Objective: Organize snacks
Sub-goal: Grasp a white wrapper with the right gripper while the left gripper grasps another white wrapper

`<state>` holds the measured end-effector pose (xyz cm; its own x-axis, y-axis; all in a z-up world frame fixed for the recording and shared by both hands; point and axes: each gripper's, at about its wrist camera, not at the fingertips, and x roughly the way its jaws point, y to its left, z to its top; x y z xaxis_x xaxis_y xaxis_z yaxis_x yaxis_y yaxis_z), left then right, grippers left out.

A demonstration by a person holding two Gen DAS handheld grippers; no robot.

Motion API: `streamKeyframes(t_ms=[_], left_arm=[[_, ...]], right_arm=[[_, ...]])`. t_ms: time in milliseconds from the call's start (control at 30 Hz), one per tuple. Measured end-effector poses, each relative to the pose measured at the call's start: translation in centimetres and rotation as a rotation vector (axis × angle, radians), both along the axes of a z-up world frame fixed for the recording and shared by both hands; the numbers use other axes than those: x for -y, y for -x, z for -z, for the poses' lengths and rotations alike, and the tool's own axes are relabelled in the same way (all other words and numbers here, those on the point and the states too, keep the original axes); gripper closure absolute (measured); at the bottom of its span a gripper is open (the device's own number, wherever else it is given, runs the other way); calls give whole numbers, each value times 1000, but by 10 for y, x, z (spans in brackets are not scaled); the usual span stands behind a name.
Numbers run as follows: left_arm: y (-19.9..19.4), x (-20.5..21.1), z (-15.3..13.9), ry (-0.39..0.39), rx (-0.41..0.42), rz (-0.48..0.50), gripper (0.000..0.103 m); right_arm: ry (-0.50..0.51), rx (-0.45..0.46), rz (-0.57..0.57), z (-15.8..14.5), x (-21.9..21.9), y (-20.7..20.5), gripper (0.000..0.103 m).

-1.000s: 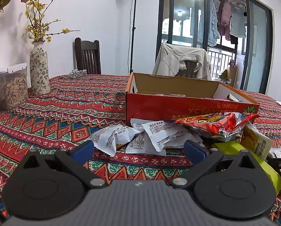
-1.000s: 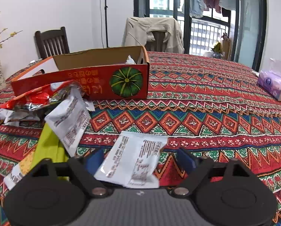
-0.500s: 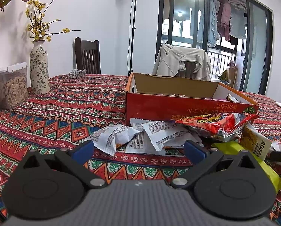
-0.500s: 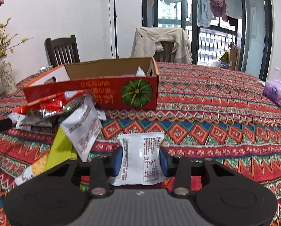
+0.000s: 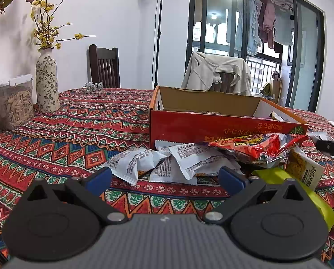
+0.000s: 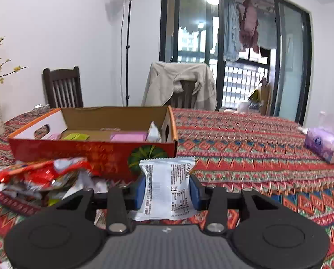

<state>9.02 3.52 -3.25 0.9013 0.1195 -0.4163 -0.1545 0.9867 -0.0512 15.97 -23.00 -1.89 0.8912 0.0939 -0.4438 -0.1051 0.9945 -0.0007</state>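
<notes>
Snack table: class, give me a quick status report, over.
Right gripper shut on white packet, lifted. Left gripper open, empty. Red box ahead, snack pile beside path.

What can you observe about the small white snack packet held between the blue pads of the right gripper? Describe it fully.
The small white snack packet is a glossy plastic pillow pack with crimped, zigzag-cut ends and black printed text. It stands upright, its top edge in front of the red cardboard box. The right gripper is shut on it, blue pads pressing its two sides. It appears lifted clear of the patterned tablecloth.
</notes>
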Motion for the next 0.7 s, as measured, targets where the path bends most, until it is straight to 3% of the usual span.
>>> streamKeyframes(t_ms=[367, 533, 700], left_arm=[[2, 0, -1, 4, 6, -8, 0], [-3, -14, -5, 47, -32, 0, 0], [-12, -34, -16, -17, -32, -32, 0]], right_arm=[[-58, 6, 7, 8, 5, -7, 63], [-67, 18, 6, 9, 7, -4, 63], [-80, 15, 9, 10, 9, -4, 63]])
